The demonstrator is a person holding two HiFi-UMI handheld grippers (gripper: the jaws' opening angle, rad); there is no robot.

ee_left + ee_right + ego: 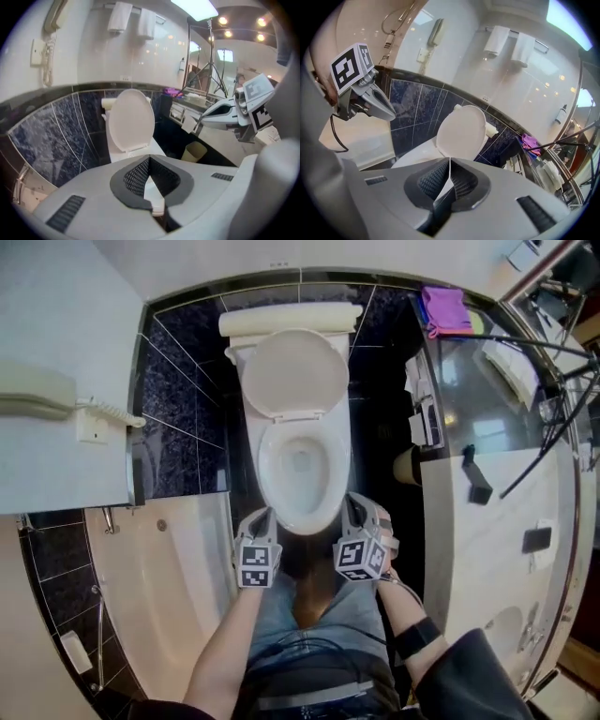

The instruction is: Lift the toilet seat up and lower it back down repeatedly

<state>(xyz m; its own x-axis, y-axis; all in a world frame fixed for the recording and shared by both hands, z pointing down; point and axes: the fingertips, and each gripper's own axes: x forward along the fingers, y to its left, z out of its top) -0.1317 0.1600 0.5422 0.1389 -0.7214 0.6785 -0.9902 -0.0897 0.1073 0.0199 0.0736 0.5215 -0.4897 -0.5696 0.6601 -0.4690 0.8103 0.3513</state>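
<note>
My left gripper (pixel 262 518) and right gripper (pixel 353 508), both pinched shut on nothing, hover at the front rim of one toilet. Its one toilet seat (pixel 269 468) seems to lie flat on the bowl, with one lid (pixel 295 371) upright behind. Closed fingers can only nudge, so a raised seat could slip and slam. Two towels (pixel 119 16) hang above.

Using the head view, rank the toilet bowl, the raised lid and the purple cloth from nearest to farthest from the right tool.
1. Toilet bowl, just ahead of the right tool.
2. Raised lid, behind the bowl.
3. Purple cloth, far back on the right.
</note>
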